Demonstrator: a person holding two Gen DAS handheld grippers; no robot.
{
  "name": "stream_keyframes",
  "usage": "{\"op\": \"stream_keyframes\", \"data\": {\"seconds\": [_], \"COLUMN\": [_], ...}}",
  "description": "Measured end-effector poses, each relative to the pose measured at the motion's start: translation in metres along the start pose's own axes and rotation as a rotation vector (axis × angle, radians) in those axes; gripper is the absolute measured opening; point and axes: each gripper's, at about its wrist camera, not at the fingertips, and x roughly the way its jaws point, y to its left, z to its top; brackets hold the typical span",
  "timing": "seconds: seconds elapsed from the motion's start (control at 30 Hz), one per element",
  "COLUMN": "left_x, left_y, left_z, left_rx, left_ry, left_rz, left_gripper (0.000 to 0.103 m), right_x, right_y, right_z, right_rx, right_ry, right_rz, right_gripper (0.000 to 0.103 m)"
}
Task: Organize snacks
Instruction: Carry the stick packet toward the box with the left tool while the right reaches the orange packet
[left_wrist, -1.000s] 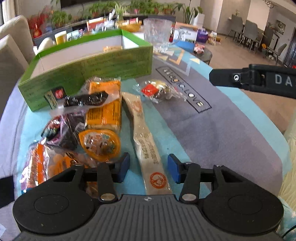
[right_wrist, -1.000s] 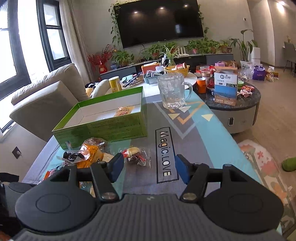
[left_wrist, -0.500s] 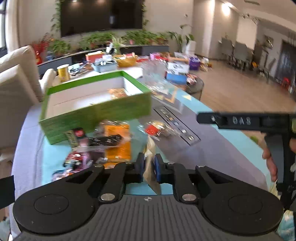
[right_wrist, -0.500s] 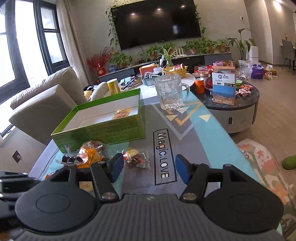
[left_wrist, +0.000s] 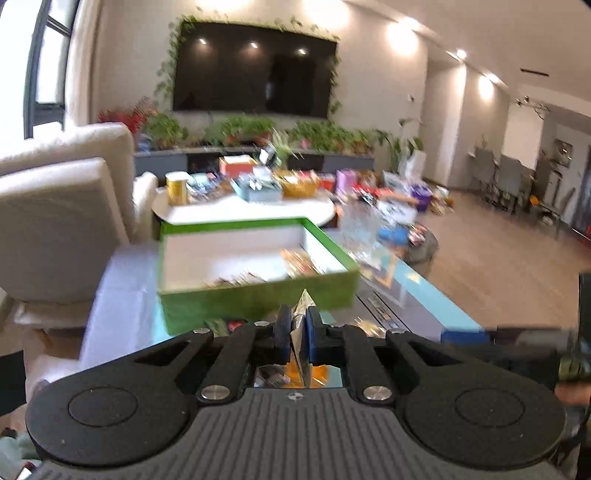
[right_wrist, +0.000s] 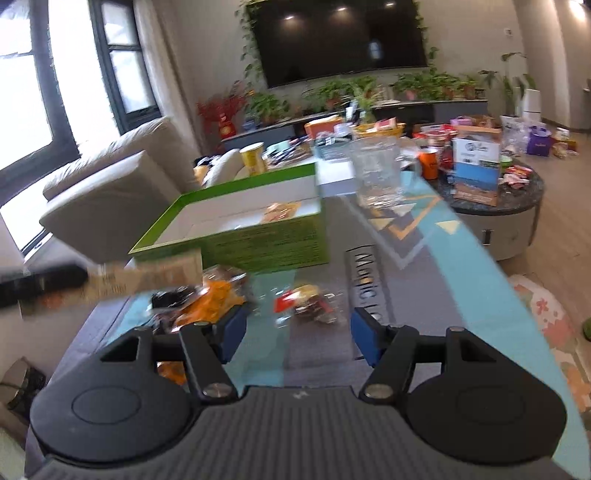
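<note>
- Left wrist view: the left gripper (left_wrist: 295, 334) is clamped on a long snack packet (left_wrist: 302, 308), whose tip sticks up between the blue pads (left_wrist: 283, 332). Its jaws have just been closing onto that packet.
- In the right wrist view the same packet (right_wrist: 147, 277) is seen in the air, held out from the left, in front of the near left corner of the green box (right_wrist: 266, 247).
- The right gripper (right_wrist: 298, 334) is held with its jaws apart and nothing between them, above the table (right_wrist: 461, 280).
- The box stands at the table's far left part, open on top. At least one snack (right_wrist: 280, 212) already lies inside, by the far right wall.
- Several wrapped snacks are left on the table in front of the box: an orange pack (right_wrist: 218, 299) and a clear red-labelled one (right_wrist: 306, 302) among them.
- The task is judged to be in an early stage: one packet is on its way, most are yet to be put in the box.
</note>
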Motion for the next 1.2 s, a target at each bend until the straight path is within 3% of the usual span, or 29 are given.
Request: {"op": "stream_keyframes", "data": {"seconds": [0.23, 0.43, 0.67, 0.8, 0.97, 1.1, 1.2], "left_x": [0.001, -0.003, -0.001, 0.001, 0.003, 0.009, 0.010], "left_y": [0.022, 0.032, 0.040, 0.043, 0.043, 0.039, 0.036], "left_z": [-0.001, -0.007, -0.011, -0.012, -0.013, -0.014, -0.013], "left_rx": [-0.036, -0.049, -0.078, -0.089, -0.094, -0.090, -0.082], "left_ry": [-0.006, -0.003, 0.010, 0.016, 0.022, 0.039, 0.041], "left_rz": [0.074, 0.083, 0.082, 0.080, 0.070, 0.056, 0.055], "left_gripper": [0.008, 0.008, 0.008, 0.008, 0.008, 0.008, 0.008], "right_x": [0.031, 0.065, 0.091, 0.087, 0.064, 0.044, 0.045], "right_y": [0.043, 0.071, 0.080, 0.071, 0.032, 0.009, 0.013], "right_z": [-0.006, -0.002, -0.003, -0.006, -0.008, -0.011, -0.010], "right_rx": [-0.057, -0.138, -0.127, -0.177, -0.127, -0.052, -0.032], "right_ry": [0.068, 0.109, 0.166, 0.175, 0.137, 0.105, 0.113], "right_rz": [0.095, 0.061, 0.030, -0.024, -0.154, -0.136, -0.104], "right_gripper": [0.050, 0.050, 0.050, 0.050, 0.050, 0.050, 0.050]}}
